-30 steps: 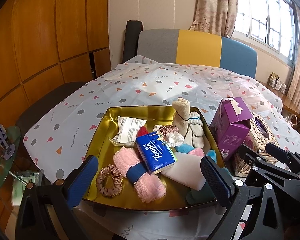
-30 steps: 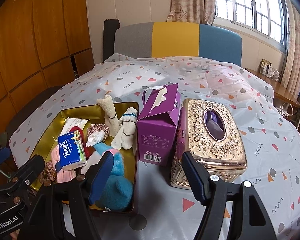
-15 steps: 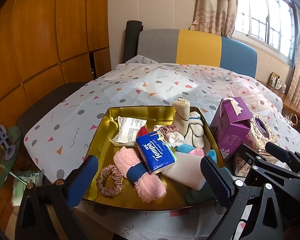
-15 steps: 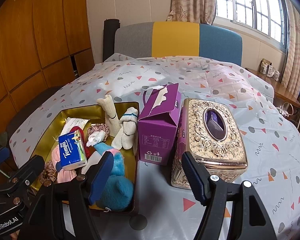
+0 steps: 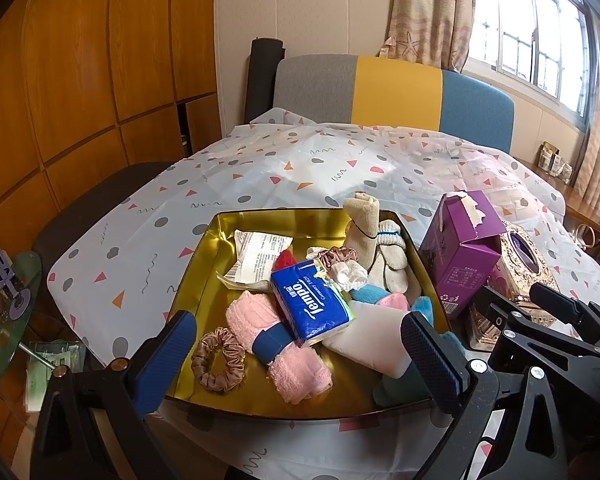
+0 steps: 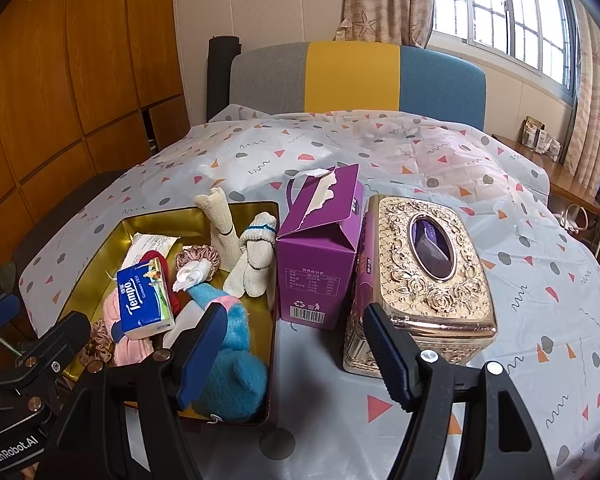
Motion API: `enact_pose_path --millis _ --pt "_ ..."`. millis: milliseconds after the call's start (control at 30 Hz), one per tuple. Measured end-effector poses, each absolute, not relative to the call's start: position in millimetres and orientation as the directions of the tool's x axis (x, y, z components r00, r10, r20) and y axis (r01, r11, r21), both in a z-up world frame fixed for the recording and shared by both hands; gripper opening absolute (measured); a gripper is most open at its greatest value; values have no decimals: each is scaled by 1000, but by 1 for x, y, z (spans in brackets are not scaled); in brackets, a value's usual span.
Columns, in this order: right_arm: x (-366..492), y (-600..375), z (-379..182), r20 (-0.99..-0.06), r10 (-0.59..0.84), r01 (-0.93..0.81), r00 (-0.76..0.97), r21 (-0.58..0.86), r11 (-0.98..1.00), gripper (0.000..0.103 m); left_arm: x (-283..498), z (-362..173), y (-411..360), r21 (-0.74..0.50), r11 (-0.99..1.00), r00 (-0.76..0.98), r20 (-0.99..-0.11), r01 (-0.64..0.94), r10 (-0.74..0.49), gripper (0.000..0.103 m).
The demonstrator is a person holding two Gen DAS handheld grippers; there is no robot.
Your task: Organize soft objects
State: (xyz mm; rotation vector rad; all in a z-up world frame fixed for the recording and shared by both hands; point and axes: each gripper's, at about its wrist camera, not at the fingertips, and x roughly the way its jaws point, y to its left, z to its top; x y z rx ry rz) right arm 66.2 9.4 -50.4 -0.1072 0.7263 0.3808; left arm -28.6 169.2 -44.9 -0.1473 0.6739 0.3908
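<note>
Both grippers, left (image 5: pixel 298 354) and right (image 6: pixel 294 352), hover with fingers apart and empty before the gold tray (image 5: pixel 204 256); its heaped Tempo tissue pack (image 5: pixel 310 306) could slide off if nudged.

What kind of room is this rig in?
Likely a home living or dining room: a table under a patterned plastic tablecloth, an upholstered chair behind it, a curtained window, and wood-panelled cabinets.
</note>
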Motion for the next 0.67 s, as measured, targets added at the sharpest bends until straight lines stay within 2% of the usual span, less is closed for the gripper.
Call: enact_pose_path --millis 667 --pt "68 4 -52 -665 296 -364 685 39 930 71 -27 -50 168 -20 929 713 -647 -370 270 101"
